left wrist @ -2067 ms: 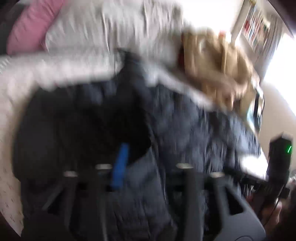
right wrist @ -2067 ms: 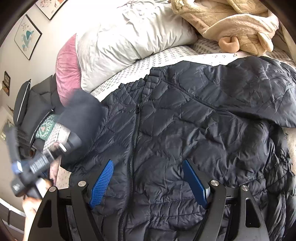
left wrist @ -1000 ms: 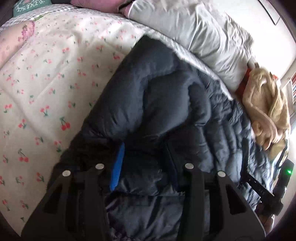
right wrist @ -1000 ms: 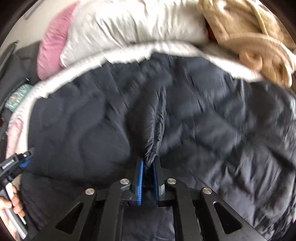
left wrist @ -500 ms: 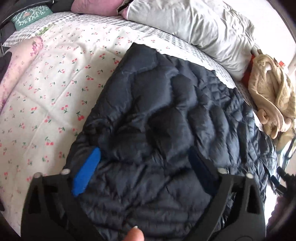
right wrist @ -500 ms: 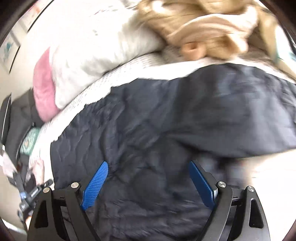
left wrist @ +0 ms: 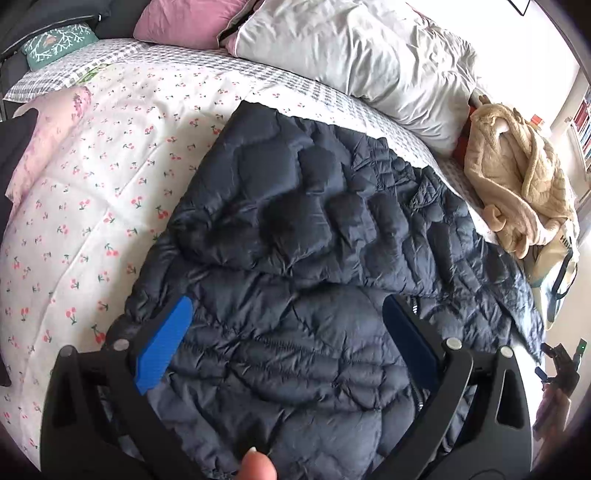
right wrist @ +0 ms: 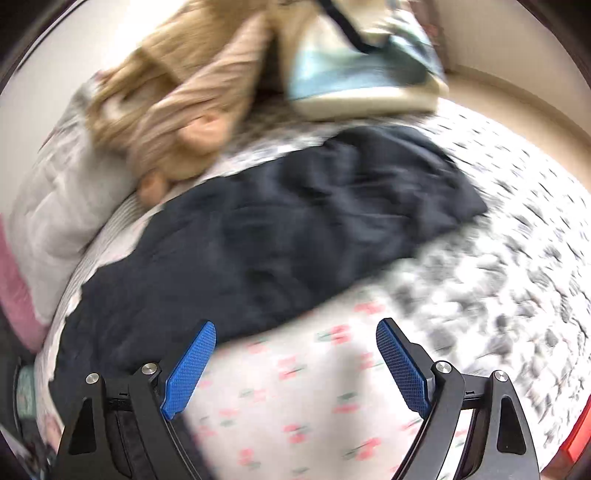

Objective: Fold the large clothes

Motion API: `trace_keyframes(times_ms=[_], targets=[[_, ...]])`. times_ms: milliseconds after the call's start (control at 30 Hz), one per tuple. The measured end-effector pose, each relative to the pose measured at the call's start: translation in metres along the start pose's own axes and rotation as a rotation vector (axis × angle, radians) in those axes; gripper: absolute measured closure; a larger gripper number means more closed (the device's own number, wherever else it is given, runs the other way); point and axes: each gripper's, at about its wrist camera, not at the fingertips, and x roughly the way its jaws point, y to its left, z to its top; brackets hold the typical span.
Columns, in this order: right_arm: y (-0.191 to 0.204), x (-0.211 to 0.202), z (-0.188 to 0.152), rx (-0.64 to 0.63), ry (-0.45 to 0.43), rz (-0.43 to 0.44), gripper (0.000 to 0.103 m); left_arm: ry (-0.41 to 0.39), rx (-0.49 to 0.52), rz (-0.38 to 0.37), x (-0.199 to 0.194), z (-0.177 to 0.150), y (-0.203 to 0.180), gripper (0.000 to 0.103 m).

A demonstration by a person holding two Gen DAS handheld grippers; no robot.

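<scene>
A dark navy quilted puffer jacket (left wrist: 314,240) lies on the bed with one side folded over its middle. My left gripper (left wrist: 288,328) is open and empty, its blue pads hovering over the jacket's lower part. In the blurred right wrist view the jacket (right wrist: 277,236) stretches toward the far right, its sleeve lying out on the bedspread. My right gripper (right wrist: 295,354) is open and empty above the cherry-print bedspread (right wrist: 295,406), just beside the jacket's near edge.
A white pillow (left wrist: 369,62) and a pink pillow (left wrist: 184,18) lie at the head of the bed. A beige fleece garment (left wrist: 517,177) and a tote bag (right wrist: 362,66) sit to the right. The cherry-print bedspread (left wrist: 92,184) spreads to the left.
Both grippers have let go of the jacket and opened. The jacket's side now lies folded across its body. The right gripper has swung to the right, toward the outstretched sleeve.
</scene>
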Motion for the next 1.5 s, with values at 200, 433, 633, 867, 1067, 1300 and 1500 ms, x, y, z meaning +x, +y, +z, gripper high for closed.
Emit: trace_keyframes(times_ms=[200,433,633,867,1067,1300,1500], targets=[[-0.024,0.016,0.016,0.102,-0.066,0.009,0.012,-0.023,-0.004,-0.032,0.016,-0.005,-0.001,0.001],[-0.004,0.025,0.046,0.146,-0.089,0.032,0.092,-0.013,-0.062,-0.083,0.024,-0.003,0.008,0.001],[0.059,-0.035,0.065,-0.005,-0.288,0.062,0.095,0.026,-0.068,-0.062,0.031,0.000,0.010,0.001],[0.165,-0.110,0.068,-0.214,-0.422,0.261,0.096,0.049,-0.088,-0.083,0.030,0.003,0.011,0.001],[0.263,-0.134,0.037,-0.380,-0.403,0.452,0.096,0.037,-0.088,-0.081,0.026,0.005,0.009,0.001],[0.358,-0.099,-0.024,-0.570,-0.289,0.515,0.094,0.027,-0.083,-0.075,0.022,0.007,0.011,0.001],[0.402,-0.016,-0.094,-0.751,-0.012,0.493,0.089,0.026,-0.092,-0.085,0.020,0.008,0.013,0.001]])
